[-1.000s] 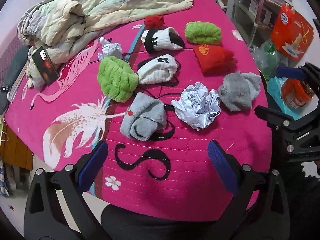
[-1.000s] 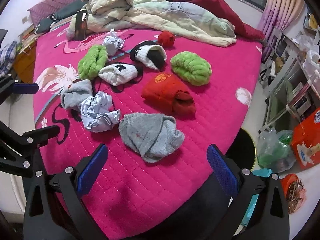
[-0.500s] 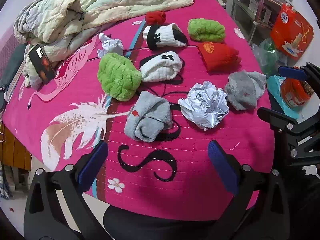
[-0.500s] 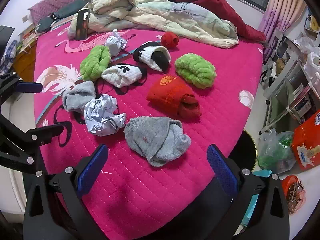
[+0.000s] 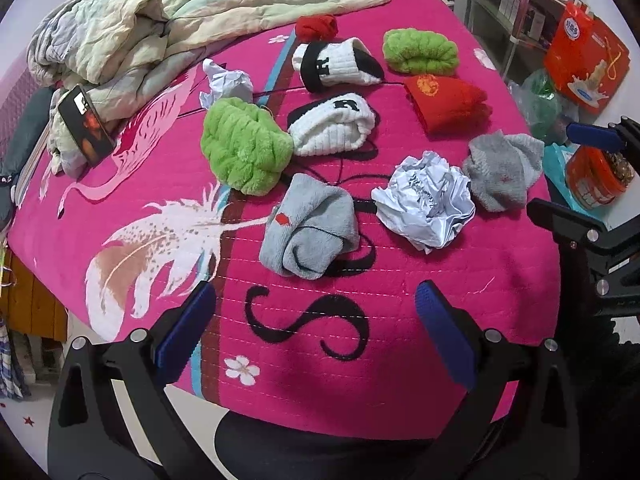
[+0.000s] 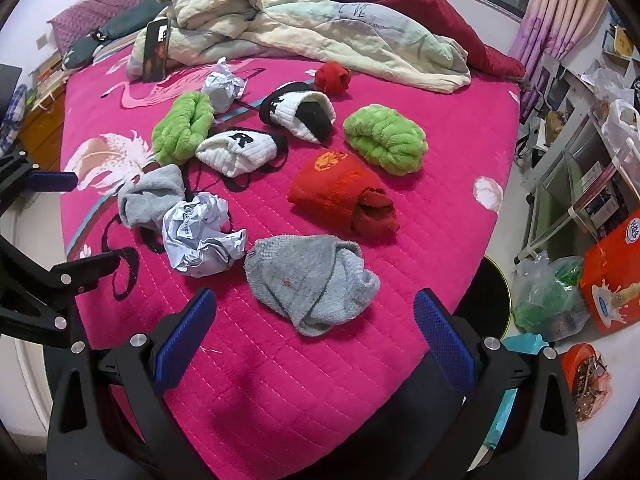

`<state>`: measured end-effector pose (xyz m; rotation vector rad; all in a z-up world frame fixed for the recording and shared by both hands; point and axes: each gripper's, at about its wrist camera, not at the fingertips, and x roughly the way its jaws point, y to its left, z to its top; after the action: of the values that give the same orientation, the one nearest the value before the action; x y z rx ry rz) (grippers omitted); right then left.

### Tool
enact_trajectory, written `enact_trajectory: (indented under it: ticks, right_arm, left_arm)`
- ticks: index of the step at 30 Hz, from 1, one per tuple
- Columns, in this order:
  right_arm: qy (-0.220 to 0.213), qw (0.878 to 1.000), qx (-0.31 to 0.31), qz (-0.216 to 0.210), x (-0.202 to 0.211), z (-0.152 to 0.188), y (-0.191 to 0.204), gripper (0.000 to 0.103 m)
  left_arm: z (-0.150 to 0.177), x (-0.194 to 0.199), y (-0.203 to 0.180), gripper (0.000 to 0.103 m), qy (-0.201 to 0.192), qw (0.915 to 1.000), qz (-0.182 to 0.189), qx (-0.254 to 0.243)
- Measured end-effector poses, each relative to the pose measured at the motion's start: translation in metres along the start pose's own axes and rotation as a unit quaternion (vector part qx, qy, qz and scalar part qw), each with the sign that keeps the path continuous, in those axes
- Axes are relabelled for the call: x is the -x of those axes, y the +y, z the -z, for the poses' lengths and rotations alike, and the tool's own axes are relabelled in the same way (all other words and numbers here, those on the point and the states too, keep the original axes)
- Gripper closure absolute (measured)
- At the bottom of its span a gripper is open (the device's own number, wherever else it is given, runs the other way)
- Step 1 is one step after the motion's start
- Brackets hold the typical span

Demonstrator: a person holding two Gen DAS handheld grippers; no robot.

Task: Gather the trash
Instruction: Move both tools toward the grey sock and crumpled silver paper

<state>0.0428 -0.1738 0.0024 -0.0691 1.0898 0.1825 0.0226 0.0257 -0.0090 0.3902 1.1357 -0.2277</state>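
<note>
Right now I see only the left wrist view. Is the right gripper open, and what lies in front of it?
Observer: The right gripper is open and empty; the dark grey sock lies just ahead of it.
Operator: Is any bin near it?
Observer: A black round container with a gold rim stands beside the bed, to its right.
Operator: What is behind the quilt?
Observer: A dark red blanket lies behind the pale quilt.

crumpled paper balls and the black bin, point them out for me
near paper ball (image 5: 425, 204), left wrist view, middle of the crumple
far paper ball (image 5: 228, 82), left wrist view, its middle
black bin (image 6: 494, 294), right wrist view, its rim
</note>
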Motion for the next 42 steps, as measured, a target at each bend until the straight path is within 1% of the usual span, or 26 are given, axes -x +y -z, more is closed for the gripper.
enact_trajectory:
  ticks: [10, 17, 30, 42]
  right_arm:
    - [0.001, 1.000, 0.000, 0.001, -0.002, -0.001, 0.000, 0.008]
    - [0.001, 1.000, -0.003, 0.006, -0.002, -0.002, -0.001, 0.008]
    - [0.005, 1.000, 0.005, 0.000, -0.006, -0.005, 0.003, 0.008]
    - [0.008, 1.000, 0.009, -0.002, -0.008, -0.006, 0.006, 0.008]
  left_arm:
    - [-0.002, -0.009, 0.006, 0.005, 0.014, 0.9999, 0.002, 0.004]
    - [-0.002, -0.012, 0.007, 0.005, 0.017, 0.9998, 0.004, 0.004]
    - [-0.002, -0.017, 0.011, 0.005, 0.024, 0.9997, 0.005, 0.004]
    - [-0.007, -0.025, 0.010, 0.005, 0.030, 0.9995, 0.013, 0.000]
